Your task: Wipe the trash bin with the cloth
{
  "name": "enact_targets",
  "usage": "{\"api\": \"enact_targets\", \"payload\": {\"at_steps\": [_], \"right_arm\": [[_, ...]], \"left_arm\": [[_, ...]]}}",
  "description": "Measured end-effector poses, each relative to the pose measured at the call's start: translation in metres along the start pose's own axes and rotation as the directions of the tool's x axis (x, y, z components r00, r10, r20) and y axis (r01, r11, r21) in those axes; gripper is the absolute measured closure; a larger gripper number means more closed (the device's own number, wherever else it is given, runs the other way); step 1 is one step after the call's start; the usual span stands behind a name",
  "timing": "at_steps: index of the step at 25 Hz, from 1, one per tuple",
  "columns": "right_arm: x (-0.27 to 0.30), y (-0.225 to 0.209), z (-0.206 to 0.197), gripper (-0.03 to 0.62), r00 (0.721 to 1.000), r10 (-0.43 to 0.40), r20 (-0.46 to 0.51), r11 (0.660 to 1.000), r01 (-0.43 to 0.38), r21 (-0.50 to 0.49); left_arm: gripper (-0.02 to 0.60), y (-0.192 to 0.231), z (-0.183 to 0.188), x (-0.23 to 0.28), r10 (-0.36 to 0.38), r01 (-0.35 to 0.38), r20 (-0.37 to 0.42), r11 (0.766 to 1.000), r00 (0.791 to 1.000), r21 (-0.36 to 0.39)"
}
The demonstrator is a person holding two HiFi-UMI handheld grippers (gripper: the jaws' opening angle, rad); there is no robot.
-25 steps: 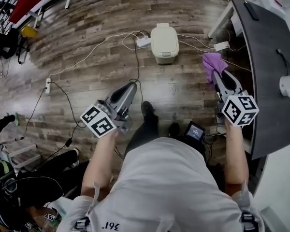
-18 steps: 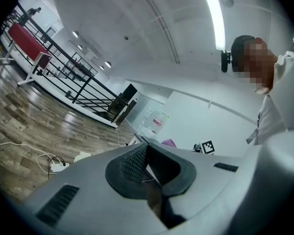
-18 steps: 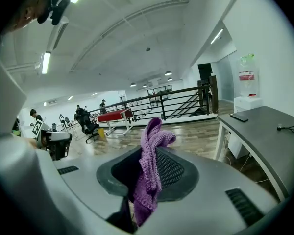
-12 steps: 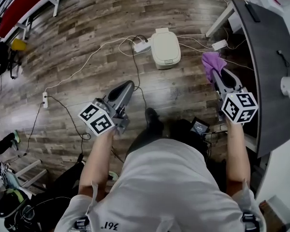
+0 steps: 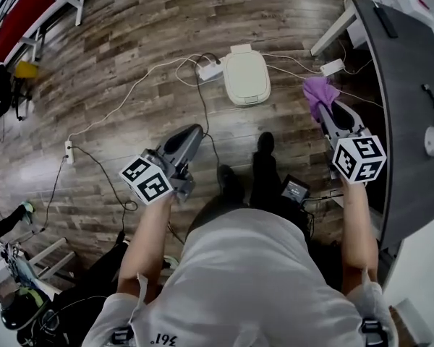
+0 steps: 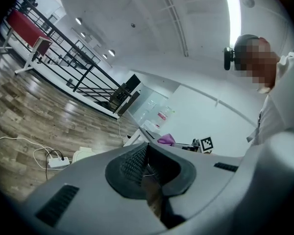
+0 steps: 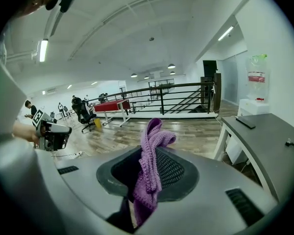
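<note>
While you stood on the brown wood-plank floor (image 5: 130,35), the items lay as follows.

Item 1: your right gripper (image 5: 325,111), jaws clamped on a purple knitted cloth (image 5: 317,92). In the right gripper view the cloth (image 7: 151,146) rose upright from between the black ribbed pads and folded over at its top. You held it in the air, just beside the edge of the dark grey curved desk (image 5: 412,85).

Item 2: your left gripper (image 5: 192,131), jaws pressed together with nothing between them, as the left gripper view (image 6: 146,153) showed. It pointed forward and down towards the floor.

Item 3: the cream rounded plastic trash bin (image 5: 247,76), lid closed, standing on the floor ahead of you, between the two grippers and apart from both. The cloth did not touch it.

Item 4: a white power strip (image 5: 210,69), just beside the bin's left side, with white cables trailing across the planks.
</note>
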State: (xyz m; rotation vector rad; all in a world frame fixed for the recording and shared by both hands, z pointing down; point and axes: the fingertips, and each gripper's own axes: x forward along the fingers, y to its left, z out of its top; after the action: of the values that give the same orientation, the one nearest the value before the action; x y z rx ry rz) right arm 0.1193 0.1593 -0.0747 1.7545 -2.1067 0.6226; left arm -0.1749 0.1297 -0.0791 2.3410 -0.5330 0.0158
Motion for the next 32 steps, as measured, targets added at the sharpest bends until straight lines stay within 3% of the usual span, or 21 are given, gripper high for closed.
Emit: {"api": "enact_targets", "payload": {"at_steps": [11,19,25,28,32], "right_arm": [[0.096,-0.093,-0.002,0.503,0.986,0.12,-0.112,0.989,-0.128,-0.068],[0.165,-0.128,-0.052,0.503,0.964,0.177,-0.2,0.979,-0.193,-0.065],[0.201,-0.13,-0.091,0.504,0.946,0.196,-0.257,0.971,-0.225,-0.085],[0.21,-0.128,-0.113,0.503,0.93,0.201,-0.308,0.963,-0.245,-0.114],[0.245,-0.129,-0.117,0.503,0.925,0.194,-0.326,0.955,-0.254,-0.153]], "left_arm": [[0.577,0.046,-0.016,0.102,0.13,-0.133,-0.05,0.989,0.99,-0.063],[0.578,0.093,-0.054,0.152,0.225,-0.232,-0.079,0.968,0.971,-0.095],[0.577,0.132,-0.079,0.179,0.218,-0.228,-0.097,0.968,0.971,-0.103],[0.578,0.149,-0.099,0.188,0.203,-0.217,-0.113,0.966,0.973,-0.141],[0.578,0.185,-0.099,0.208,0.185,-0.199,-0.104,0.969,0.977,-0.149]]}}
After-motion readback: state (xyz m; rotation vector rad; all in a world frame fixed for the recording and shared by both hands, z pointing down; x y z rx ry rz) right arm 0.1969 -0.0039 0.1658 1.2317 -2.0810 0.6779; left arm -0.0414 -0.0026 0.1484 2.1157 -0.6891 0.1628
